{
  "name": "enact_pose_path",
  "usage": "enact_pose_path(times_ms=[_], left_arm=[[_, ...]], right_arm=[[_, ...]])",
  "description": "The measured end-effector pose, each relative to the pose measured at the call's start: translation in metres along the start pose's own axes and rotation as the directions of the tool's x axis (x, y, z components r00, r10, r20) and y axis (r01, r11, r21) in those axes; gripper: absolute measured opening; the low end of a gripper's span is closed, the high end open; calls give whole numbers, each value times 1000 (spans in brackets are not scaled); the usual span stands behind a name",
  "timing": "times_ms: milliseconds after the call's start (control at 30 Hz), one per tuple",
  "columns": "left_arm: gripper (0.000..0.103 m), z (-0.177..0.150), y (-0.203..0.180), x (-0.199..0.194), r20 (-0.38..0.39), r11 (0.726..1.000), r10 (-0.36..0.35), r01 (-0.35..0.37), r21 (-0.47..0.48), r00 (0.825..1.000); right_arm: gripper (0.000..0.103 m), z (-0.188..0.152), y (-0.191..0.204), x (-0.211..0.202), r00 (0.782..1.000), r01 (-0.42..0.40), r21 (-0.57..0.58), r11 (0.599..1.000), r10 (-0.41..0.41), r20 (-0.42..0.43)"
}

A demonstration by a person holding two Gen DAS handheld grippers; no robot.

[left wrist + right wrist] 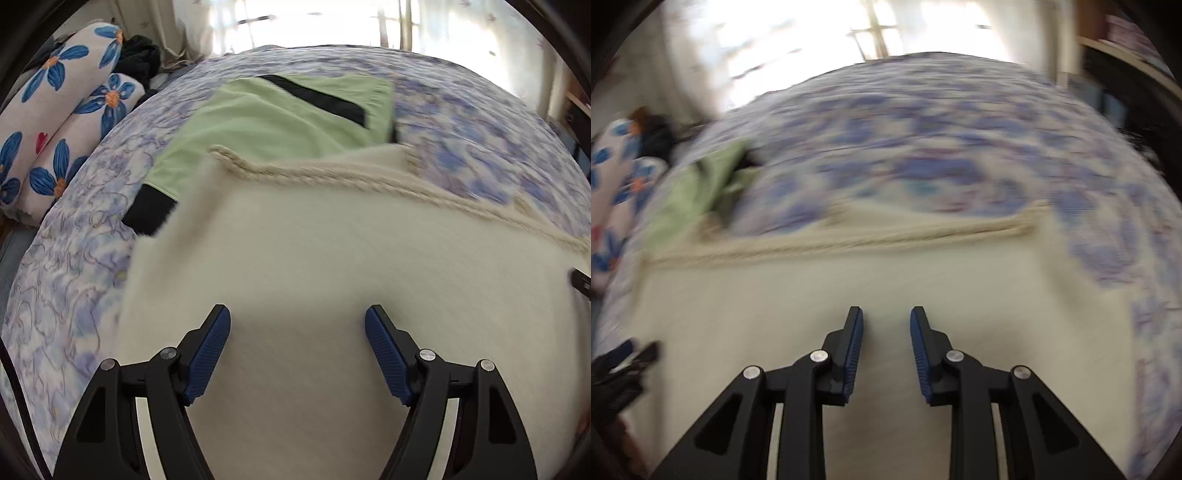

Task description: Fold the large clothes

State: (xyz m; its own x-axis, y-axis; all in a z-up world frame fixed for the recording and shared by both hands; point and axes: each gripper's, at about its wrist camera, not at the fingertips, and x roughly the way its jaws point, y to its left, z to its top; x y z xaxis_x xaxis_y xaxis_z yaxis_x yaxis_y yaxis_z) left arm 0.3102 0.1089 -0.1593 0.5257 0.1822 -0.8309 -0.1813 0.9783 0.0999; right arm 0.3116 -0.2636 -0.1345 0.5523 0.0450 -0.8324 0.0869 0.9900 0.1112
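Cream knit garment [332, 258] under parted left gripper [297, 325], nothing gripped

Bright daylight is pouring in from the window [332, 22] at the far side, and it is glaring so white that it is washing out the panes. The bedspread [923, 147] is looking smeared and blurry in the right wrist view. The cream garment [332, 258] is looking soft and fuzzy. The edges are bending round and going dark at the corners.

Open bedspread [960, 147] beyond cream garment [849, 288]
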Motion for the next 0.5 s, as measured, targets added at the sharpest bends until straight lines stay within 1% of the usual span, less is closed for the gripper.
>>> enact_pose_path(times_ms=[67,100,133,167,200,233,267,333,367,400,500], left_arm=[[75,15,18,14,0,999,16,-16,-27,1000],[76,21,25,19,1,999,19,-19,-36,1000],[77,28,32,25,3,999,20,-20,-44,1000],[77,32,38,29,4,999,18,-17,-47,1000],[77,37,42,32,6,999,17,-16,-47,1000],[79,41,45,34,10,999,21,-21,-44,1000],[80,46,48,36,15,999,31,-31,-42,999],[80,54,57,41,11,998,37,-36,-58,999],[80,58,65,43,3,996,42,-41,-84,999],[80,61,72,44,-5,993,43,-43,-111,999],[78,60,92,41,-27,982,34,-39,-186,999]], right_arm=[[23,11,-35,8,999,51,72,996,-52,4],[23,16,-53,11,993,115,101,988,-116,-4],[22,20,-67,12,990,139,126,982,-139,-8],[6,23,-86,14,988,152,159,976,-151,-15],[0,23,-95,16,990,144,178,973,-142,-27],[0,24,-104,17,992,124,197,972,-118,-43],[0,24,-105,16,994,112,201,973,-105,-42],[0,24,-98,9,990,141,162,977,-137,-36],[0,24,-94,6,988,156,150,976,-153,-31],[0,23,-93,2,988,158,163,974,-155,-30],[2,15,-94,-12,992,127,244,961,-126,-19]])
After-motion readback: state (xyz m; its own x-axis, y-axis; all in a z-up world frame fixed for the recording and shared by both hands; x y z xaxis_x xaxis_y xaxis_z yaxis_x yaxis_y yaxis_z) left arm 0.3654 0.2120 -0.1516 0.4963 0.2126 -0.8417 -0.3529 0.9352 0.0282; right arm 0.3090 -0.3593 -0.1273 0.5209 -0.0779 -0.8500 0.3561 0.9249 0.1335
